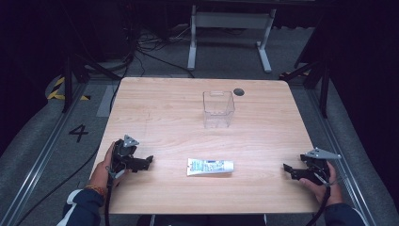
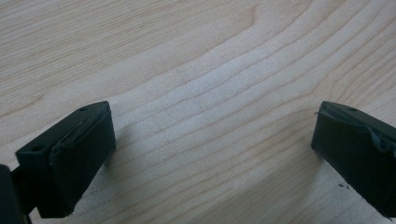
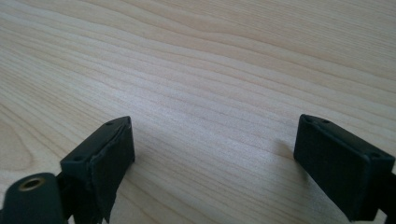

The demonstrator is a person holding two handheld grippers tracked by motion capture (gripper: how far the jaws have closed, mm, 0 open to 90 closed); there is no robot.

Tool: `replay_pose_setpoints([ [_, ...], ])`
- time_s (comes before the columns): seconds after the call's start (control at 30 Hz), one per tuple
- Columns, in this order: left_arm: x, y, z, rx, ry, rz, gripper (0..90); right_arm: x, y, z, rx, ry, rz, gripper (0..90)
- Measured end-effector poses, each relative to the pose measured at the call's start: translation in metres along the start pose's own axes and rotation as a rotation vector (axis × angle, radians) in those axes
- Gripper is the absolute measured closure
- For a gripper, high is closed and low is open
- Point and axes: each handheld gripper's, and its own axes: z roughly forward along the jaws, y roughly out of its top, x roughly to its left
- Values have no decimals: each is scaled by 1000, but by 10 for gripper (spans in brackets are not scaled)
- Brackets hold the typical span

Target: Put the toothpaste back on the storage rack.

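Note:
A white tube with a blue-green label [image 1: 210,166] lies flat near the front middle of the wooden table [image 1: 160,108]. A clear plastic cup-like container [image 1: 218,109] stands upright behind it, toward the table's centre. My left gripper [image 1: 147,162] rests at the front left, jaws wide apart over bare wood, pointing toward the tube. In the left gripper view, my left gripper [image 2: 212,140] holds nothing. My right gripper [image 1: 288,170] rests at the front right edge, open and empty. In its own view my right gripper [image 3: 215,151] stands over bare wood.
A dark round grommet hole [image 1: 239,92] sits at the table's back edge, right of the container. Beyond the table stand a white desk frame [image 1: 229,33] and cables on the grey floor. A "4" marking [image 1: 78,133] is on the floor to the left.

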Motion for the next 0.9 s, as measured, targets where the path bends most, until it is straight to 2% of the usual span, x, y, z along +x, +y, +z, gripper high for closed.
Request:
replay_pose_setpoints([
  [0.1,0,-1,0,-2,-1,-2,3,0,0,0,0,0,0,126],
  [0.2,3,-3,-2,-11,-10,20,5,0,1,0,6,4,-2,126],
  [0.27,5,-4,-4,0,-30,38,5,-1,2,0,25,9,-11,126],
  [0.33,6,-4,-3,0,-31,38,5,0,5,-1,49,14,-16,151],
  [0.4,6,-4,-3,0,-33,38,3,2,8,-3,72,25,-45,176],
  [0.5,5,-5,-5,5,-42,46,3,10,13,-5,77,49,-68,176],
  [0.57,6,-6,-5,-8,-49,67,5,15,17,-7,75,93,-89,171],
  [0.7,7,-6,-5,-1,-70,74,2,30,27,-8,83,149,-149,184],
  [0.77,9,-6,-5,1,-81,91,2,38,32,-9,82,171,-179,203],
  [0.8,10,-6,-5,-4,-79,115,2,44,36,-9,77,190,-199,210],
  [0.9,10,-6,-6,-3,-79,115,2,56,45,-10,70,213,-243,210],
])
